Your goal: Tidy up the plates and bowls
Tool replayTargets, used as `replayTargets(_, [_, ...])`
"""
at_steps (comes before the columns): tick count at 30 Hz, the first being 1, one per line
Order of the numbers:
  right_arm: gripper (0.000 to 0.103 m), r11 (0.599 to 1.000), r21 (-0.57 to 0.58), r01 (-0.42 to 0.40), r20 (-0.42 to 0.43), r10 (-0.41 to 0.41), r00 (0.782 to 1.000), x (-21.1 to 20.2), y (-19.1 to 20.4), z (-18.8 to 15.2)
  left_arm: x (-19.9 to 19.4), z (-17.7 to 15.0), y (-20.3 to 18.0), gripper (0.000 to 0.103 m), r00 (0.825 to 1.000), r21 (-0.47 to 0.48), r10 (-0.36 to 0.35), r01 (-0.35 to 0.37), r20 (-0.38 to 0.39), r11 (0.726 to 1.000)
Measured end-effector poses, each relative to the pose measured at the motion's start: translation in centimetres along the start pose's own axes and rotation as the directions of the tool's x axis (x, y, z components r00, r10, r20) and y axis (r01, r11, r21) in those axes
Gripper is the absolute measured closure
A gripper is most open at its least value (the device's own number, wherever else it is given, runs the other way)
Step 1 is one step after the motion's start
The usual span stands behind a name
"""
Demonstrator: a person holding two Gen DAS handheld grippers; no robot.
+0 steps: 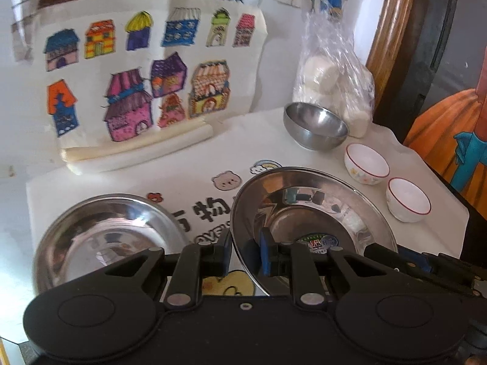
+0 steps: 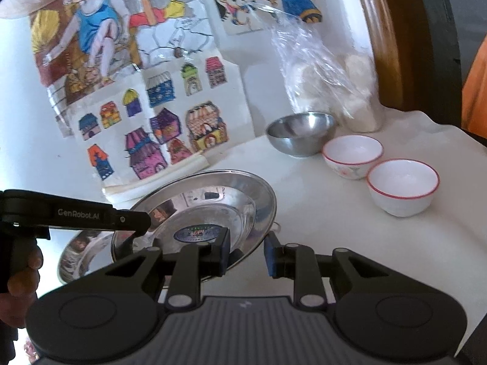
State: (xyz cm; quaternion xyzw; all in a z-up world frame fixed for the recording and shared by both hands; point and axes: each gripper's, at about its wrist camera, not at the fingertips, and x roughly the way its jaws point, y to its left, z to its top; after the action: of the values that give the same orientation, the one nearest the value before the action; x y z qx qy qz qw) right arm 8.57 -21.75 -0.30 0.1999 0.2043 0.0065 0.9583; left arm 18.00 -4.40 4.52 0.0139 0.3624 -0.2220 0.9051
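Two steel plates: stickered plate (image 1: pixel 313 213) tilted, rim pinched in left claw (image 1: pixel 243 255); second plate (image 1: pixel 106 237) flat on tabletop (image 1: pixel 304 158), left of it. Right claw (image 2: pixel 246 252) open, astride same plate's near rim. Ahead-right: one steel bowl (image 1: pixel 315 127), two white red-rimmed bowls (image 1: pixel 366 164) (image 1: pixel 408 199).

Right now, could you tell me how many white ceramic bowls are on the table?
2. One white bowl sits just right of the small steel bowl; the other white bowl stands beside it, nearer the table's right edge. None appears hidden.
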Motion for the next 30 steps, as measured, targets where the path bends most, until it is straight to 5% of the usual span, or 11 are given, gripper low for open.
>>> replayTargets(30, [0.076,0.983,-0.132,-0.13,-0.016,0.129,0.992,2.1,10.0,0.8,-4.7,-1.2,9.0,0.082,0.989,-0.133,0.129,-0.119,0.069,0.984])
